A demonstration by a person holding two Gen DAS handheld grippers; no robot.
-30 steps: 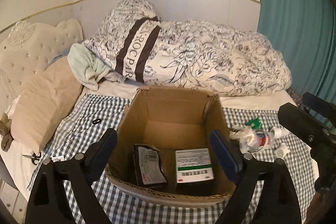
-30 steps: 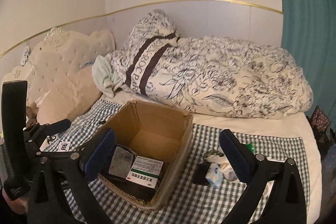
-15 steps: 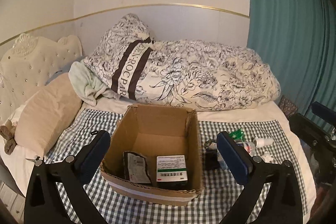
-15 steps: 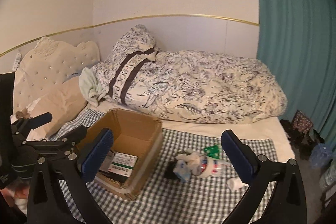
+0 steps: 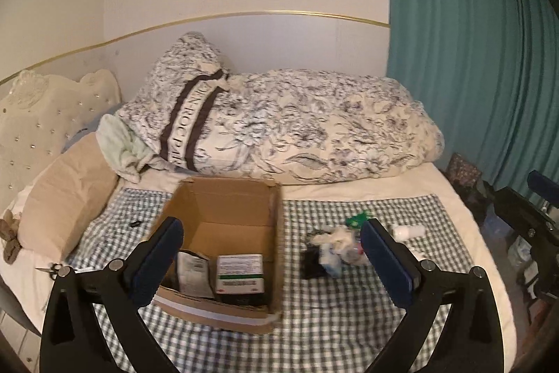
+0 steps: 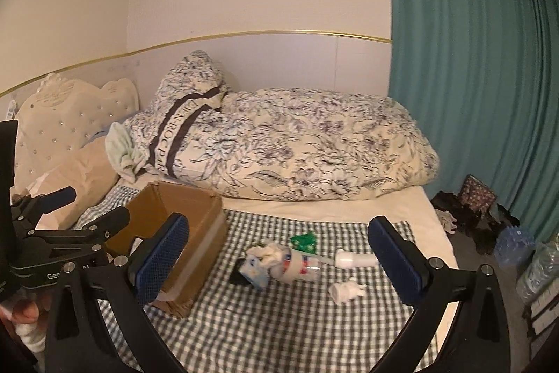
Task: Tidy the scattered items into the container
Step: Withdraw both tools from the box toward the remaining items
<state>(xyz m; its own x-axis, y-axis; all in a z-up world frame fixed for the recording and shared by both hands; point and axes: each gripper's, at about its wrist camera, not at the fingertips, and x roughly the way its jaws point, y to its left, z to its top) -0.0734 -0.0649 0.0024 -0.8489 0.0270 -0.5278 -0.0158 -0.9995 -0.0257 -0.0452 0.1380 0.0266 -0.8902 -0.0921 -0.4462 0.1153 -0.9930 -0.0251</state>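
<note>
An open cardboard box (image 5: 227, 219) (image 6: 181, 208) stands on a checked cloth on the bed. It holds a green-striped medicine box (image 5: 239, 273) and a dark packet (image 5: 192, 271). To its right lies a heap of items (image 6: 276, 263): a tape roll, crumpled tissue (image 6: 346, 291), a green packet (image 6: 304, 241), a white bottle (image 6: 353, 259) and a black item (image 5: 312, 263). My left gripper (image 5: 272, 263) is open and empty, raised in front of the box. My right gripper (image 6: 279, 268) is open and empty, raised in front of the heap.
A rolled floral duvet (image 5: 279, 128) lies behind the box. A beige pillow (image 5: 66, 187) is at the left. Scissors (image 5: 52, 268) lie at the cloth's left edge. A teal curtain (image 6: 471, 76) hangs at the right, with clutter on the floor (image 6: 489, 222).
Both grippers have pulled back and up from the bed, and the view has swung right. The box and the heap look smaller and farther. Both stayed open and empty.
</note>
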